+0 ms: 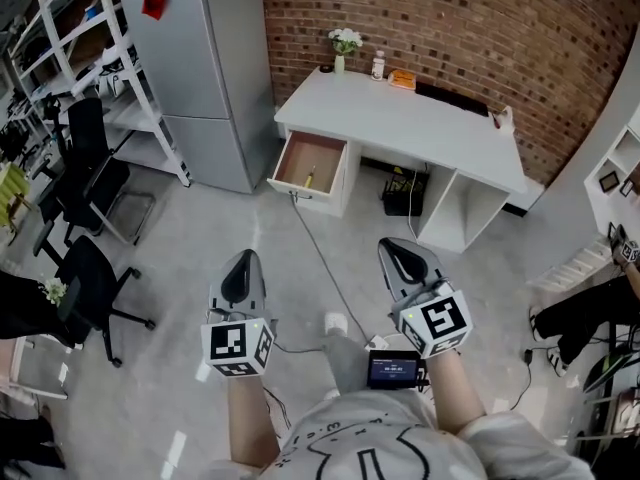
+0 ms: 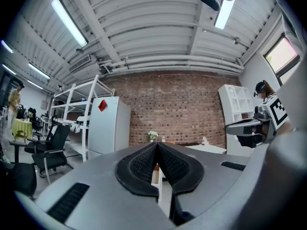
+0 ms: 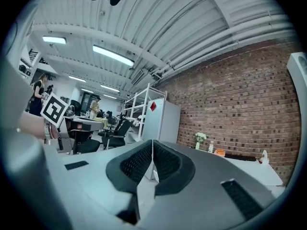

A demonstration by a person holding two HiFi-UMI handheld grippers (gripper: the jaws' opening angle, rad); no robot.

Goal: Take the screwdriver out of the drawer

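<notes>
A small yellow-handled screwdriver [image 1: 309,178] lies inside the pulled-out drawer [image 1: 335,176] of the white desk [image 1: 420,128] against the brick wall. Both grippers are held well short of the desk, over the grey floor. My left gripper [image 1: 241,259] is shut with nothing in it; its black pads [image 2: 144,166] meet at the tips. My right gripper [image 1: 397,249] is also shut and empty, its pads [image 3: 139,163] touching. In the left gripper view the drawer's front shows only as a pale strip through the slit between the pads.
A grey fridge [image 1: 205,68] stands left of the desk beside white shelving [image 1: 90,58]. Black office chairs [image 1: 95,183] sit at the left. A cable [image 1: 320,258] runs across the floor from the desk. A flower vase [image 1: 343,43] and small items stand on the desk's back edge.
</notes>
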